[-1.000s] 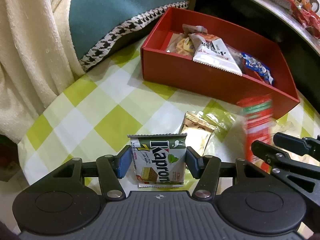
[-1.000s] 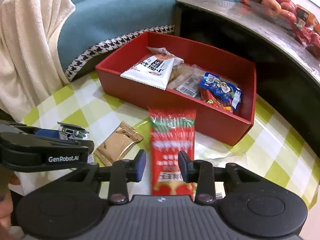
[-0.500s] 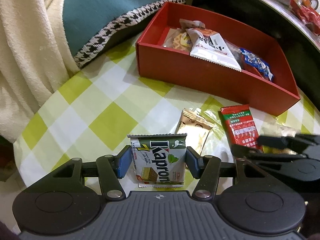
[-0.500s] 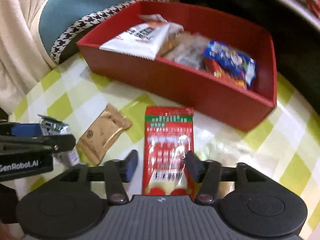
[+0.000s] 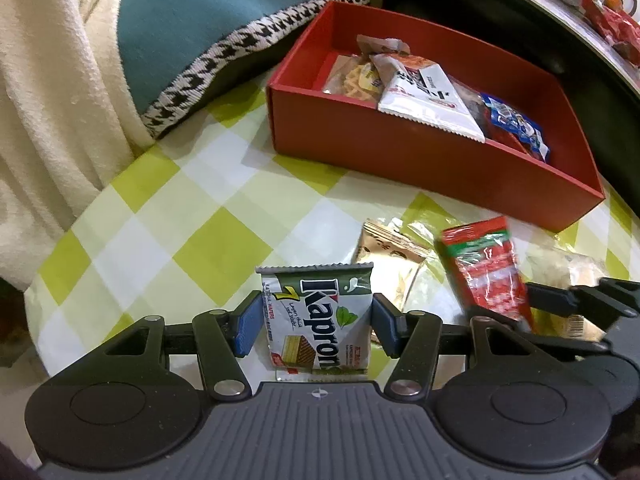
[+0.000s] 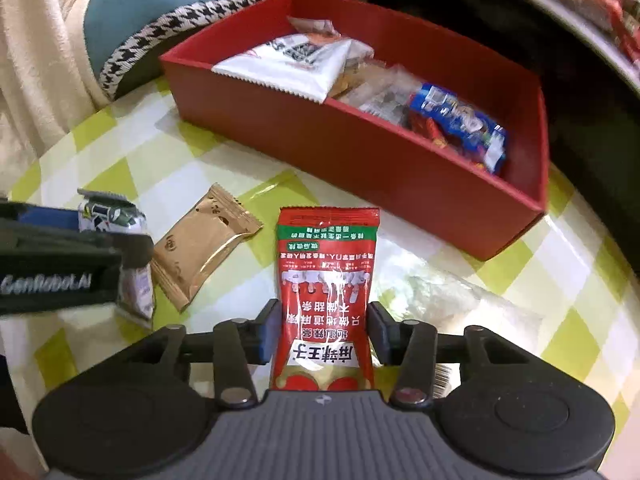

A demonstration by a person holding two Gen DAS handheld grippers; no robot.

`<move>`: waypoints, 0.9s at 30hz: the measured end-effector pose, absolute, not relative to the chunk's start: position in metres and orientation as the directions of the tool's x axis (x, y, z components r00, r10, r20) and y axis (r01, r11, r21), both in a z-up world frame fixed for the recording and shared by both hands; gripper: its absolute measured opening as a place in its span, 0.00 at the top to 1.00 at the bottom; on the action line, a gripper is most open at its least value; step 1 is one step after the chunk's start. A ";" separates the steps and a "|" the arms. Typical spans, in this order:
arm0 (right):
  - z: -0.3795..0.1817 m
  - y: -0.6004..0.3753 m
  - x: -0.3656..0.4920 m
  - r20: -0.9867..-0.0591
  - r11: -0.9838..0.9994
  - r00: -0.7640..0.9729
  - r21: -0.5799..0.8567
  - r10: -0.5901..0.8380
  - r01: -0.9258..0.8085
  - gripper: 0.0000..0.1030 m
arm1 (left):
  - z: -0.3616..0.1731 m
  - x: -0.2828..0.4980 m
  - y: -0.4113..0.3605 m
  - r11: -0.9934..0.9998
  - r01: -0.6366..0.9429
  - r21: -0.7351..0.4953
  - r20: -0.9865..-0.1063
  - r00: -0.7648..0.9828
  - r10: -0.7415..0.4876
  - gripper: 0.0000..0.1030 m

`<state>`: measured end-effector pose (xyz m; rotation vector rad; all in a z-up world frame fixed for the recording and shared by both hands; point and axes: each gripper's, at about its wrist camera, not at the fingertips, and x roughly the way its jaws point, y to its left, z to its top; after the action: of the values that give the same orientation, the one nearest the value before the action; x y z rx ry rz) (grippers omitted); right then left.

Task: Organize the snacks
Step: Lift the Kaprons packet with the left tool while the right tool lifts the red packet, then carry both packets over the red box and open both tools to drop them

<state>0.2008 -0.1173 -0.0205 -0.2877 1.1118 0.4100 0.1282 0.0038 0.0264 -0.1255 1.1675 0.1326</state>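
My left gripper [image 5: 316,330] is shut on a green-and-white Kapron wafer packet [image 5: 320,312], held just above the checked tablecloth. My right gripper [image 6: 324,332] is closing on a red snack packet [image 6: 326,264]; both pads press its lower sides. In the left wrist view that red packet [image 5: 484,272] tilts up beside the right gripper's fingers [image 5: 560,304]. The red box [image 6: 360,152] lies farther back, holding several snacks. The left gripper's body [image 6: 60,256] and its wafer packet [image 6: 112,212] show at the left of the right wrist view.
A gold foil packet [image 6: 200,248] lies on the cloth between the two grippers. A clear wrapped snack [image 6: 460,300] sits right of the red packet. A teal cushion and cream blanket [image 5: 60,120] border the table at the left; a dark counter edge runs behind the box.
The right gripper sank toward the table, its jaws widened around the red packet lying there, then closed on it again. The left gripper kept still with the wafer packet.
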 end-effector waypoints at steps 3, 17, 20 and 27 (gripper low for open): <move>-0.008 -0.123 0.194 -0.891 0.895 0.419 -0.033 0.175 -0.444 0.52 | 0.029 0.126 0.005 0.985 -0.174 -0.026 -0.917 0.397 0.046 0.37; 0.034 -0.142 0.183 -0.825 0.921 0.527 -0.020 0.205 -0.389 0.53 | 0.049 0.116 -0.010 0.991 -0.131 0.010 -0.879 0.472 0.071 0.37; 0.041 -0.143 0.180 -0.812 0.922 0.543 -0.016 0.213 -0.386 0.53 | 0.053 0.114 -0.011 0.992 -0.126 0.018 -0.871 0.486 0.078 0.37; 0.052 -0.145 0.181 -0.782 0.935 0.589 -0.024 0.203 -0.354 0.53 | 0.066 0.116 -0.012 0.991 -0.131 0.019 -0.845 0.528 0.086 0.37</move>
<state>0.1814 -0.1454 0.0516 -0.1851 0.8843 0.3262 0.1165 -0.0123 0.0660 -0.0492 1.0069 0.1295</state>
